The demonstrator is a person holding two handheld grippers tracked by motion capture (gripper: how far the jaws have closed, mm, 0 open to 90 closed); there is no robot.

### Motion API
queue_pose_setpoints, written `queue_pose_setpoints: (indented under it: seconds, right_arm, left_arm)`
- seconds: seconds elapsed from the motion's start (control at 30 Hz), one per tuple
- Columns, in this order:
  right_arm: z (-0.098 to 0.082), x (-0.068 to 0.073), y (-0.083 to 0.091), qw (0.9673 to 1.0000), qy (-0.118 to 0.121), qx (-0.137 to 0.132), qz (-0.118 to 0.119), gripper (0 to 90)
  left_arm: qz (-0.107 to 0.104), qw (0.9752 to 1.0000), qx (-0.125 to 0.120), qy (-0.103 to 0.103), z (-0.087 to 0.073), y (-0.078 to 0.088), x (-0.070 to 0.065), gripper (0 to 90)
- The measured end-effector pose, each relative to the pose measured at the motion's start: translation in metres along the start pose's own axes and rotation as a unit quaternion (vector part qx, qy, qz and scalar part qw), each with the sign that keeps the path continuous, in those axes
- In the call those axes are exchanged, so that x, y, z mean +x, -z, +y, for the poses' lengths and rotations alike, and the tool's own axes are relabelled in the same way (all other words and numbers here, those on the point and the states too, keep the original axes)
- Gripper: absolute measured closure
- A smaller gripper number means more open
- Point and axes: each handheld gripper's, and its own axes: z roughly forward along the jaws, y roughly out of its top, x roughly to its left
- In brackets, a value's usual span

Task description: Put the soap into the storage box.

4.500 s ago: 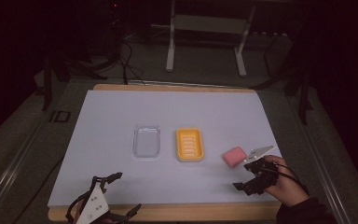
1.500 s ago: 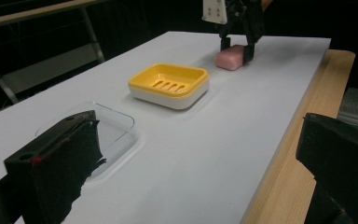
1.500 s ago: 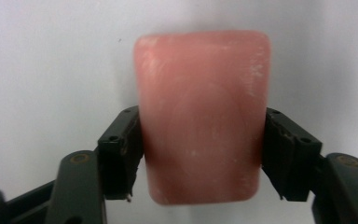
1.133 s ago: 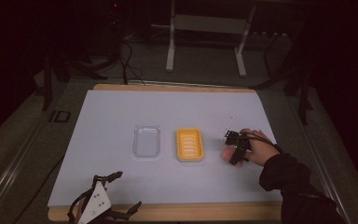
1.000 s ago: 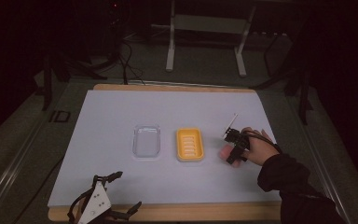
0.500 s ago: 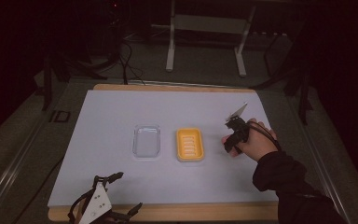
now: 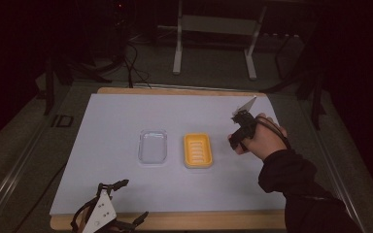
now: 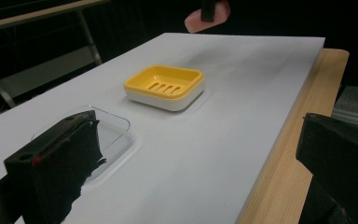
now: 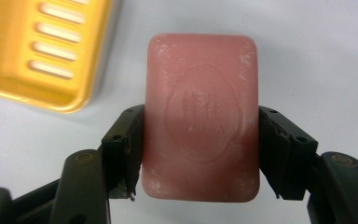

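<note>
**One soap bar held aloft, one yellow dish waiting beside it**

Two dishes sit side by side in the middle of the white-covered bench (image 7: 126,116): a clear plastic tray (image 7: 152,146) and, just to its right in the high view, a yellow slotted soap dish (image 7: 197,150). Neither has anything in it.

The right gripper (image 9: 200,154) is held up off the bench, to the right of the yellow dish, with its fingers (image 9: 126,140) clamped on the two long sides of a pink soap bar (image 9: 201,116). The bar's long axis runs along the fingers, pointing away from the hand, with the embossed face toward the camera. In the right gripper view the dish's corner lies up and to the left of the bar, near it but apart, with bare bench directly beneath the soap. I judge the coming move to be a short carry leftward over the dish, whose long side lies roughly parallel to the bar's.

The left gripper (image 7: 108,218) rests at the near edge of the bench, well apart from both dishes, its fingers (image 8: 60,154) spread wide on nothing.
</note>
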Motion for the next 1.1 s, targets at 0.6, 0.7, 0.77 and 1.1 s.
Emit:
queue_pose_setpoints:
  seconds: [0.6,0.7,0.77,1.1]
  right_arm:
    - [0.026,0.036,0.017,0.9978,-0.039,-0.038,0.037,37.8]
    - [0.029,0.046,0.01,0.9972,-0.046,-0.031,0.051,37.8]
    - [0.032,0.054,0.005,0.9964,-0.05,-0.03,0.061,37.8]
    - [0.038,0.08,-0.01,0.9932,-0.084,-0.039,0.07,37.8]
  left_arm:
    - [0.001,1.0,-0.003,0.0,0.001,0.001,0.0,0.5]
    - [0.001,1.0,-0.004,-0.001,0.001,0.001,-0.001,0.5]
    - [0.001,1.0,-0.005,-0.001,0.001,0.001,-0.001,0.5]
    - [-0.001,1.0,-0.009,-0.003,0.002,0.003,-0.002,0.5]
